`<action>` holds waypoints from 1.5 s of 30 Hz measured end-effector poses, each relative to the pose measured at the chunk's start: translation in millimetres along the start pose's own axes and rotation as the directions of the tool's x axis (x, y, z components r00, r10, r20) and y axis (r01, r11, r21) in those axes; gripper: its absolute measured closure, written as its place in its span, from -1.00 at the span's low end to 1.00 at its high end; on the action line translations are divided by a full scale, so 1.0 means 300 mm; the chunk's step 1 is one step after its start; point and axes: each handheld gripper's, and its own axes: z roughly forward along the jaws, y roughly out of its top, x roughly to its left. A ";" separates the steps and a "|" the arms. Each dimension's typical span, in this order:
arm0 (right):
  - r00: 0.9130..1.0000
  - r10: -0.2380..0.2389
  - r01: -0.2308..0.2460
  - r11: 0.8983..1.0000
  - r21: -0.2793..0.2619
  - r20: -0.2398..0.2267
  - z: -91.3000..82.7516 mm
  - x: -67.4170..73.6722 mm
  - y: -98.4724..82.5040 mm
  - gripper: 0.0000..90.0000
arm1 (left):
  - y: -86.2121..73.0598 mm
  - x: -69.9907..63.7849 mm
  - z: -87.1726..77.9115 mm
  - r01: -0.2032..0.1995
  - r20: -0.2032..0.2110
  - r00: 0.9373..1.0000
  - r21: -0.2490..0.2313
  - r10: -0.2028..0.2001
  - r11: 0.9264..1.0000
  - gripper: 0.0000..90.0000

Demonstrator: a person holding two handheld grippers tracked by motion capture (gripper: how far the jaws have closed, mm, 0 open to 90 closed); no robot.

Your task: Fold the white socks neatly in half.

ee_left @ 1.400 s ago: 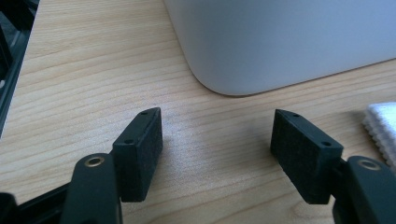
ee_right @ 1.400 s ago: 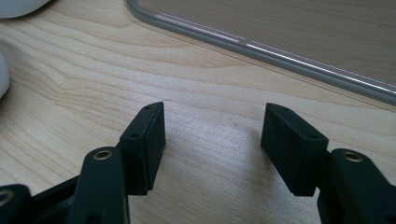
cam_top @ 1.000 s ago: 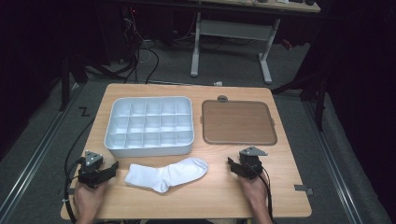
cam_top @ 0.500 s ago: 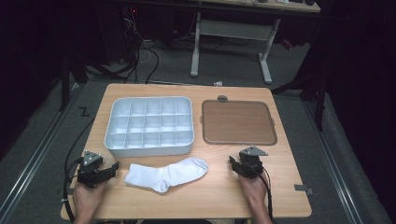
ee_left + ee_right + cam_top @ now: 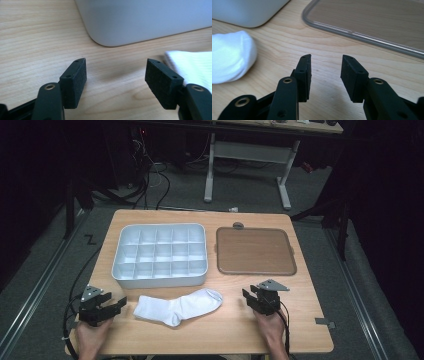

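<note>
From above, the left hand-held gripper (image 5: 114, 305) and right hand-held gripper (image 5: 253, 297) flank the white cotton sock (image 5: 178, 307) lying flat on the pale wooden bench (image 5: 300, 330). Left gripper view: jaws spread wide, nothing between them, sock just beside. Right gripper view: jaws have just been closing, still parted around bare wood.

On the tabletop (image 5: 150, 335), a compartment tray (image 5: 160, 254) lies toward the far left, a flat lid (image 5: 255, 251) beside it toward the far right, a sock (image 5: 177, 306) lying nearer the front edge.
</note>
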 end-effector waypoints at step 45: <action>0.976 -0.114 0.130 0.989 0.076 -0.186 0.116 0.234 0.044 0.55 | -0.117 -0.214 -0.012 -0.057 0.090 0.995 0.152 0.044 0.987 -0.02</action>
